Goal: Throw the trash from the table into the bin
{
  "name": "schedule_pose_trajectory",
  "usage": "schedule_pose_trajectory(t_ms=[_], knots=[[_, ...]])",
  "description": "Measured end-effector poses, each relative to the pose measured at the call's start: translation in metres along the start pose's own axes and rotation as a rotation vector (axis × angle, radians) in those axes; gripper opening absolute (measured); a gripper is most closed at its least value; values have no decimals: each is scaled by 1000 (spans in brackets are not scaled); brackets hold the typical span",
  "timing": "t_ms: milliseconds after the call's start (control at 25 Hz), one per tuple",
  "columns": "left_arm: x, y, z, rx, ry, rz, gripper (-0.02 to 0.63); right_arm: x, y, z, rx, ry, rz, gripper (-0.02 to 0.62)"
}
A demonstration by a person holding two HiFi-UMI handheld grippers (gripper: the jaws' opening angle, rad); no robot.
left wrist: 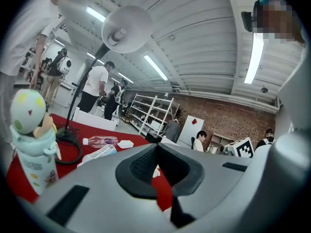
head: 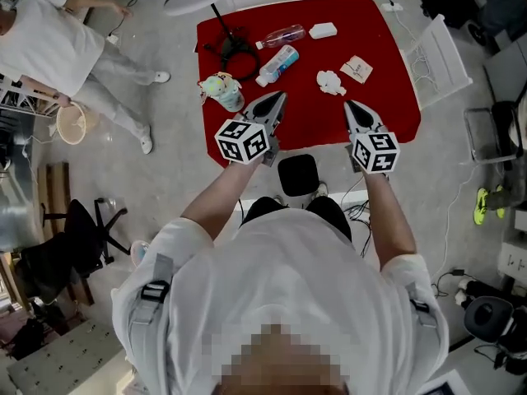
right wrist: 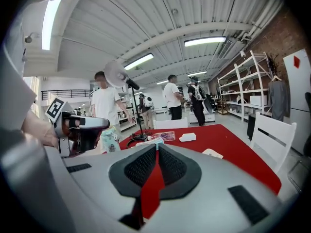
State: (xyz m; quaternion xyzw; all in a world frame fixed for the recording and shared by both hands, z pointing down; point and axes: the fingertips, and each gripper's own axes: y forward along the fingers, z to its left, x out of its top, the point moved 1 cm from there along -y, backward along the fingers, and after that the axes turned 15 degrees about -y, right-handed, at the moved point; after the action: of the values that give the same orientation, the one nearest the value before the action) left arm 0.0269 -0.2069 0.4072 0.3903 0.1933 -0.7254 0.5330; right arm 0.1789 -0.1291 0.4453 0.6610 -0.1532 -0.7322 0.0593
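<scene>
The red table (head: 383, 97) carries a clear plastic bottle (head: 280, 36), a white-and-blue bottle (head: 277, 64), a small white box (head: 323, 30), crumpled white paper (head: 330, 81), a flat packet (head: 356, 68) and a pastel child's bottle (head: 222, 90). My left gripper (head: 280, 97) hovers over the table's near edge just right of the child's bottle, shut and empty. My right gripper (head: 349, 105) hangs over the near edge below the crumpled paper, also shut with nothing in it. The left gripper view shows the child's bottle (left wrist: 31, 140) close at the left.
A black lamp base with coiled cable (head: 235, 44) stands at the table's far left. A black squarish object (head: 297, 174) sits on the floor under the near edge. A white chair (head: 440, 60) stands to the right. A person in white (head: 58, 44) with a beige basket (head: 71, 123) is at the left.
</scene>
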Motion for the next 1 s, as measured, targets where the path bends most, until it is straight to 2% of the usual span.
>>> schedule_pose_trajectory(t_ms=[160, 440, 560, 1000], knots=[[-10, 29, 15, 58, -5, 14, 9, -19, 28, -23, 59, -33, 35, 18], [-32, 46, 43, 172, -41, 29, 9, -67, 80, -31, 204, -135, 157, 229], [-38, 48, 52, 208, -56, 30, 9, -85, 100, -34, 251, -203, 212, 276], [-52, 41, 75, 343, -83, -1, 9, -126, 155, -39, 350, -325, 348, 290]])
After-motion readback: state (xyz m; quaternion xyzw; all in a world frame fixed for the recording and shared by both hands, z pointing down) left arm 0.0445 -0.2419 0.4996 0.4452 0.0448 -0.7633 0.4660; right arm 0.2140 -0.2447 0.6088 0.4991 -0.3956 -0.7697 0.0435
